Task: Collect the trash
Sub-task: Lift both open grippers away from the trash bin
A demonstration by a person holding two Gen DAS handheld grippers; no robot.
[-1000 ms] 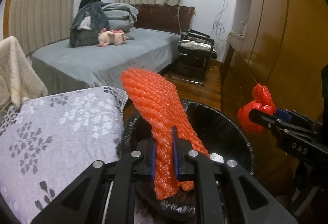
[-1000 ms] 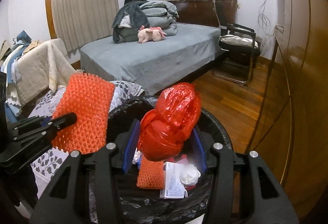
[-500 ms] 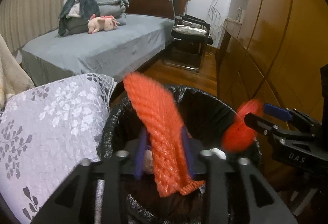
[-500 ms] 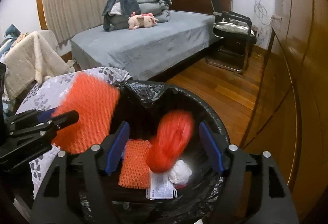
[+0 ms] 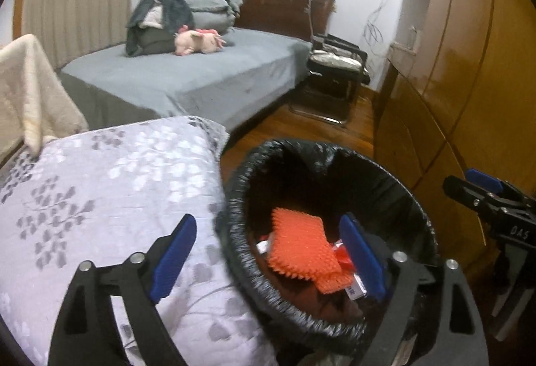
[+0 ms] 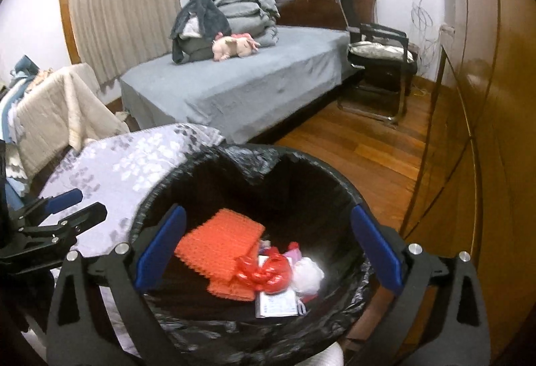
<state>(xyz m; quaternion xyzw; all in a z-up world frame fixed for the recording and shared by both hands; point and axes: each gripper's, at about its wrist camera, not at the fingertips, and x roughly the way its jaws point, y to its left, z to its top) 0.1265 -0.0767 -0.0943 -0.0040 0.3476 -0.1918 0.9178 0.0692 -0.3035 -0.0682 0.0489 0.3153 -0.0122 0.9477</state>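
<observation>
A bin lined with a black bag (image 5: 248, 161) (image 6: 311, 161) stands below both grippers. Inside it lie an orange foam net (image 5: 301, 248) (image 6: 221, 245), a crumpled red plastic bag (image 6: 268, 272), a white wad (image 6: 306, 272) and a paper leaflet (image 6: 276, 304). My left gripper (image 5: 268, 259) hangs over the bin's left rim, its jaws opening wide with nothing pressed between the blue pads. My right gripper (image 6: 268, 255) is over the bin mouth, jaws also opening, holding nothing. The right gripper (image 5: 482, 188) shows at the right edge of the left wrist view; the left gripper (image 6: 67, 208) shows at the left of the right wrist view.
A grey floral cushion (image 5: 100, 198) (image 6: 134, 161) presses against the bin's left side. Behind lie a grey bed (image 5: 187, 81) with folded blankets and a pink plush toy (image 5: 197, 41), a black chair (image 5: 335, 78), a wooden wardrobe (image 5: 469, 81) on the right and wood floor (image 6: 351, 148).
Both grippers opened. The orange foam net dropped from the left gripper and the red plastic bag from the right gripper; both now lie in the bin.
</observation>
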